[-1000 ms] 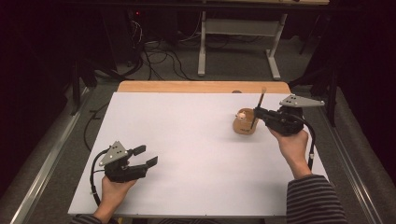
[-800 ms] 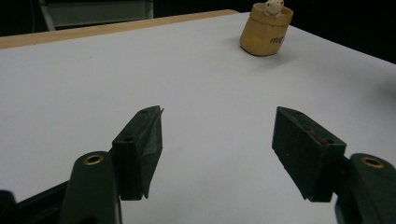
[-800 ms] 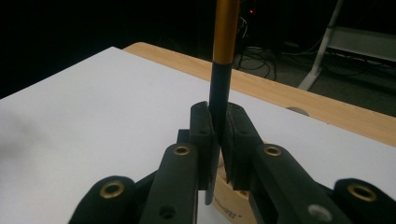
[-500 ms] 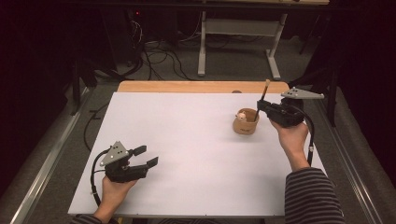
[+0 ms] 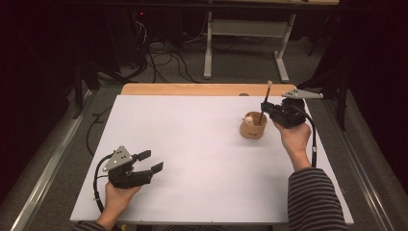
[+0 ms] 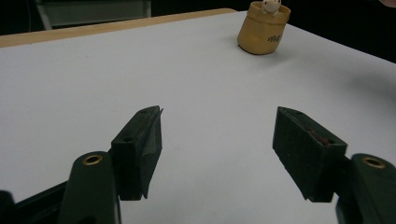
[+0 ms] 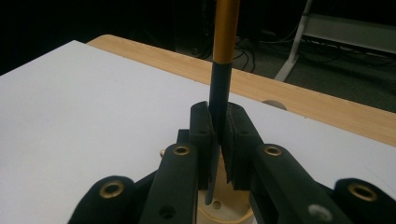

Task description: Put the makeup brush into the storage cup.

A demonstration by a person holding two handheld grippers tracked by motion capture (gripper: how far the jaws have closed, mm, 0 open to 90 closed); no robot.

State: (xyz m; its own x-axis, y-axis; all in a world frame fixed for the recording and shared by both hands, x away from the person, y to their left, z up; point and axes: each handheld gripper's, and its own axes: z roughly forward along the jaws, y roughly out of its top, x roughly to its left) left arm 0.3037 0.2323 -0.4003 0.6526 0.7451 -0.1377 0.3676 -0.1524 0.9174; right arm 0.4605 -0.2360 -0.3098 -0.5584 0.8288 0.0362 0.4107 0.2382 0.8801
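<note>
Two grippers show in the high view: the right gripper (image 5: pixel 267 107), clamped on a pencil (image 5: pixel 265 98), has carried it over the cup (image 5: pixel 253 126) near the surface's right edge, so insertion looks imminent. Left gripper view: left gripper (image 6: pixel 217 140) gapes, idle. Right gripper view: pencil (image 7: pixel 220 60) pinched above cup (image 7: pixel 224 212).

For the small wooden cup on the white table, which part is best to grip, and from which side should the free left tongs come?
Probably the cup's outer wall, low down, approached level from the left tongs' open side. It stands upright and widens toward its base, so a low grip looks steadiest. The rim is busy: a pen, held by the right tongs, points into it, and a small figure sits inside.
</note>
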